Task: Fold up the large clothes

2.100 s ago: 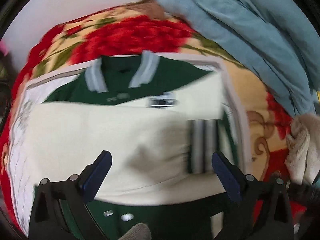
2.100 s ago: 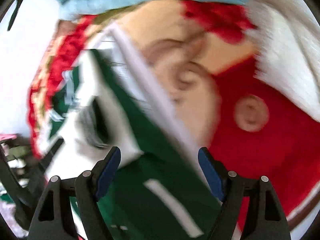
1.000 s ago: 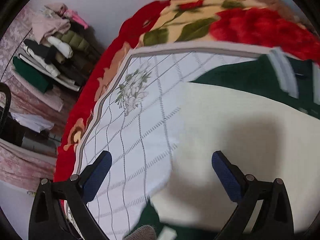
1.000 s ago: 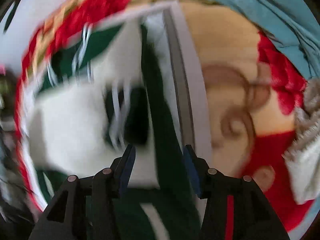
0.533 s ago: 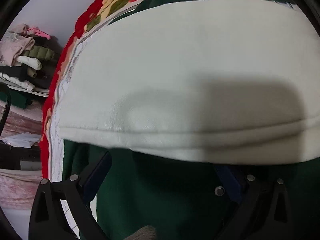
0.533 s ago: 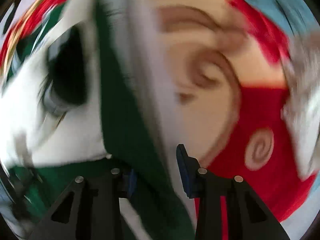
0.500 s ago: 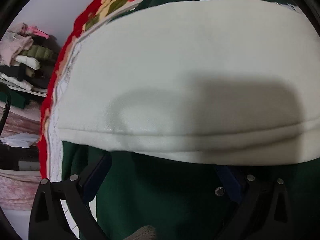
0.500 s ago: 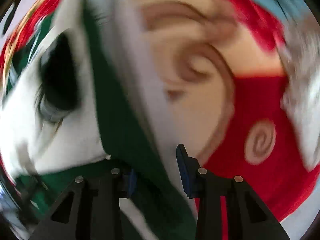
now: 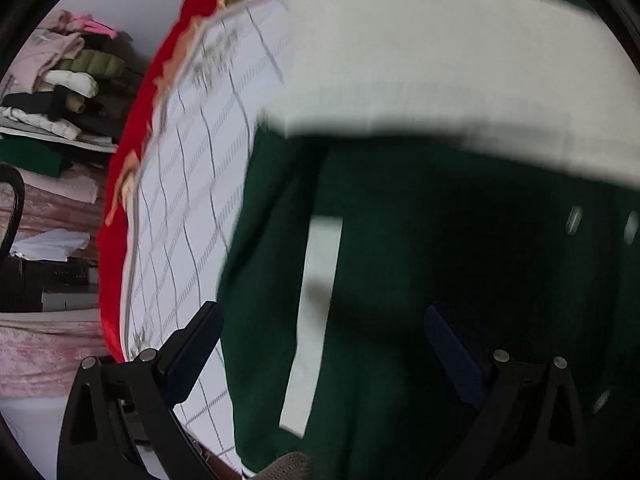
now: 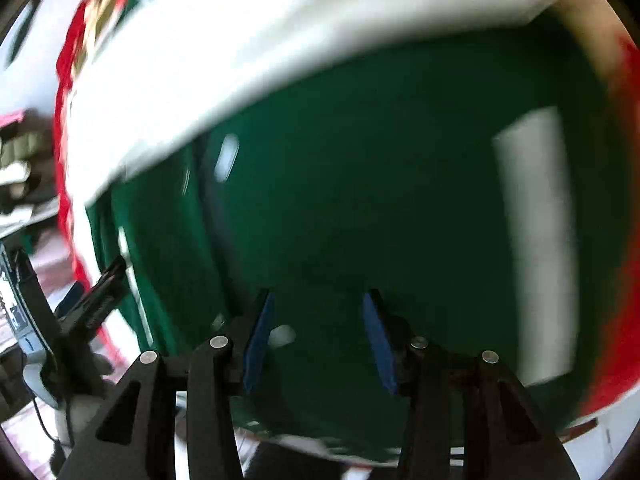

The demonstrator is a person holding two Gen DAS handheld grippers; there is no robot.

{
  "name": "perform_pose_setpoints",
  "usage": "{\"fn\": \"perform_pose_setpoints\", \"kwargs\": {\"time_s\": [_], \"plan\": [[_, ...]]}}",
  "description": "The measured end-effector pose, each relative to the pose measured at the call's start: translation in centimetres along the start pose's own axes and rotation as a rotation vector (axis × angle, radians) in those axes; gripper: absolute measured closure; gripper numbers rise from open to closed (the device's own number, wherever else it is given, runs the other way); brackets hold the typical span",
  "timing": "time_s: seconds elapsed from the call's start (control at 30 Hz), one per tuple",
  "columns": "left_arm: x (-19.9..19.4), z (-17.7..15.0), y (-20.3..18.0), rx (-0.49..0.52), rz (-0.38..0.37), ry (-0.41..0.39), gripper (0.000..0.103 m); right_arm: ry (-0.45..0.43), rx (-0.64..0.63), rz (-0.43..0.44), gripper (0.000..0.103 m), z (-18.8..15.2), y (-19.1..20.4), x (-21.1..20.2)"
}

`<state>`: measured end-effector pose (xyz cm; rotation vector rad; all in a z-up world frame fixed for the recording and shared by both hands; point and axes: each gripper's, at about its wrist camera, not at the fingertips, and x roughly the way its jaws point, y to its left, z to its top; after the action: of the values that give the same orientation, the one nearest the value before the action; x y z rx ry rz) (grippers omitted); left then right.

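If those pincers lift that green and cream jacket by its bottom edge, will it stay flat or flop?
Probably flop: the jacket is soft cloth, its cream sleeve already draped across the green body. It looks thick, so likely fairly heavy. Metal snaps suggest the front might gape.

left wrist view looks down along its fingers from very close over the jacket [image 9: 440,240], angled toward the bed's left edge, with the checked sheet [image 9: 192,184] and a side shelf [image 9: 60,92] at its left. right wrist view sits just as close over the same jacket [image 10: 380,184], heavily blurred. both share the green front and cream sleeve; left gripper [image 10: 92,292] shows in the right view.
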<state>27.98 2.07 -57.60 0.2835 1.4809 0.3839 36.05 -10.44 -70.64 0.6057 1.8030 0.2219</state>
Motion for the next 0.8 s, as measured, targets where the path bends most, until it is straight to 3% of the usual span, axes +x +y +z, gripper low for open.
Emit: {"fn": "perform_pose_setpoints", "kwargs": {"time_s": [0.03, 0.1, 0.17, 0.2, 0.23, 0.33, 0.37, 0.53, 0.6, 0.67, 0.77, 0.8], "plan": [[0.7, -0.8, 0.2, 0.011, 0.003, 0.008, 0.0, 0.029, -0.025, -0.016, 0.044, -0.4, 1.5, 2.3], [1.7, -1.9, 0.4, 0.03, -0.001, 0.013, 0.0, -0.002, -0.084, -0.11, 0.032, -0.7, 3.8, 4.3], [2.1, -2.8, 1.0, 0.035, -0.014, 0.014, 0.0, -0.045, -0.066, -0.196, 0.035, -1.0, 5.0, 4.6], [2.1, -3.2, 1.5, 0.035, -0.023, 0.013, 0.0, -0.075, -0.051, -0.25, 0.049, -1.2, 5.6, 4.6], [2.2, -3.5, 1.9, 0.036, -0.031, 0.012, 0.0, -0.096, -0.038, -0.275, 0.077, -1.7, 5.8, 4.6], [2.3, -4.2, 2.7, 0.033, -0.059, 0.004, 0.0, -0.099, 0.028, -0.243, 0.085, -1.8, 6.9, 3.9], [2.2, -4.2, 3.1, 0.032, -0.063, -0.002, 0.0, -0.093, 0.039, -0.213, 0.097, -1.9, 7.6, 3.9], [1.9, -3.9, 5.5, 0.024, -0.089, -0.022, 0.0, -0.038, -0.021, -0.173, 0.096, -1.6, 12.6, 4.3], [1.5, -2.2, 7.1, 0.014, -0.076, -0.069, 0.0, 0.029, -0.041, -0.159, 0.095, -0.5, 12.8, 5.0], [1.2, -0.1, 8.0, -0.01, -0.044, -0.12, 0.0, 0.071, 0.016, -0.117, 0.091, 0.9, 11.8, 3.9], [2.2, 4.4, 8.8, -0.044, 0.032, -0.184, 0.0, -0.018, 0.012, -0.098, 0.088, 2.4, 12.0, 0.1], [3.1, 5.9, 8.7, -0.04, 0.073, -0.197, 0.0, -0.064, -0.006, -0.121, 0.078, 3.0, 12.5, -1.2]]}}
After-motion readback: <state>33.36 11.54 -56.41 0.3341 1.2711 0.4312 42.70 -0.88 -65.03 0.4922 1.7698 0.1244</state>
